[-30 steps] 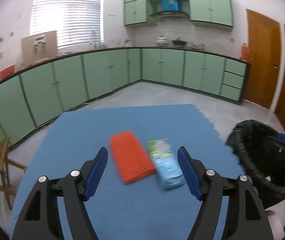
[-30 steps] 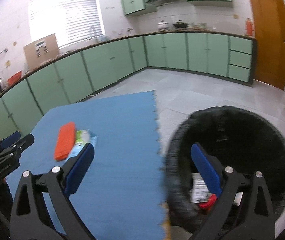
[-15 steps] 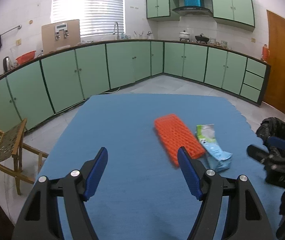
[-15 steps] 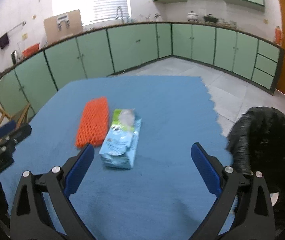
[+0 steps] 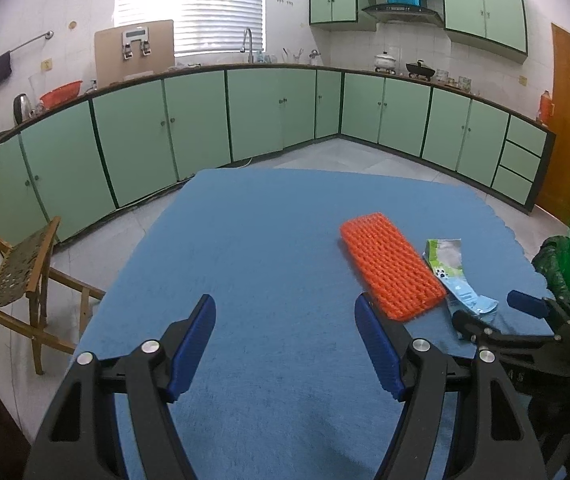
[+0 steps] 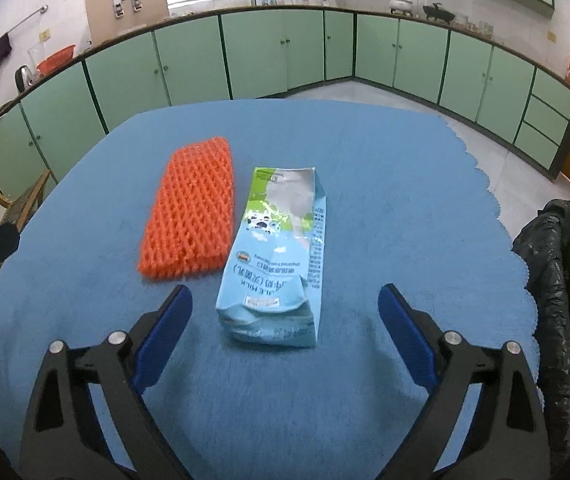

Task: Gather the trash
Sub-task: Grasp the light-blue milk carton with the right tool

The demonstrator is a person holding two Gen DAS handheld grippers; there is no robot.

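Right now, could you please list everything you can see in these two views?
Foam net sleeve: one, orange, flat on the mat, left of the carton.
Milk carton: one, light blue and green, crumpled, lying on the mat close beside the sleeve.
Mat: one, blue, covering the table.
Bin bag: one, black, off the mat's right edge.
Chair: one, wooden, on the floor to the left.
Cabinets: many, pale green, along the walls.
Left gripper: one, black with blue pads, open over bare mat.
Right gripper: one, same colours, open, facing the carton.
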